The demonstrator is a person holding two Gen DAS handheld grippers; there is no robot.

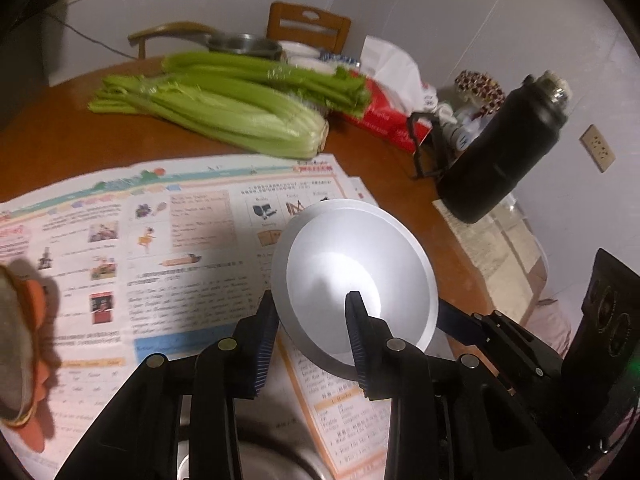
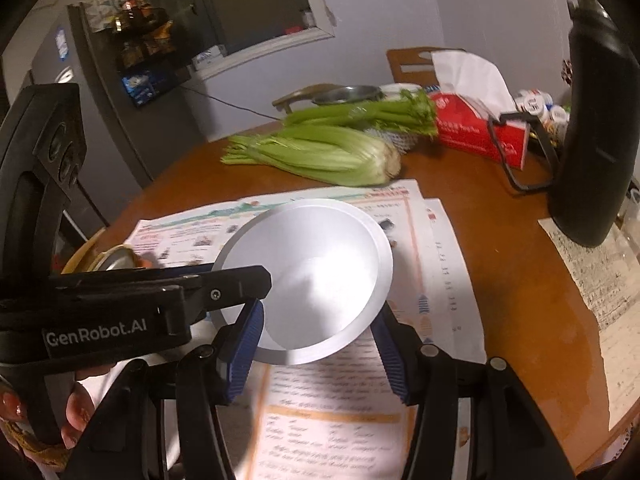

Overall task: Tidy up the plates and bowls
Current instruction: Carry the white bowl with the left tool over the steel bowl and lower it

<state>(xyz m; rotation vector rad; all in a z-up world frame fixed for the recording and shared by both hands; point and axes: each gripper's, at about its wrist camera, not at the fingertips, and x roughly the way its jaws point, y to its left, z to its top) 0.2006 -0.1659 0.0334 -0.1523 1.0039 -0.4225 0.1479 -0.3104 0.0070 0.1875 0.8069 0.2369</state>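
A: Where is the bowl (image 1: pixel 356 276)?
B: At the centre of the left wrist view, tilted, its rim raised off the printed sheets (image 1: pixel 120 240) on the brown surface (image 1: pixel 60 132).

A: State of the left tongs (image 1: pixel 316 312)?
B: Clamped on the bowl. One pad sits inside on the near wall, the other outside at its 9 o'clock edge.

A: Right tongs (image 2: pixel 320 332)?
B: Set apart, straddling the bowl's near rim at 6 o'clock. I cannot tell if either pad touches.

A: Surroundings?
B: Celery (image 1: pixel 224 100) at 11 o'clock, a red tissue box (image 1: pixel 384 116) at 12, a black bottle (image 1: pixel 504 152) at 2. A hand (image 2: pixel 76 412) holds the left tool's handle at 8 o'clock in the right wrist view.
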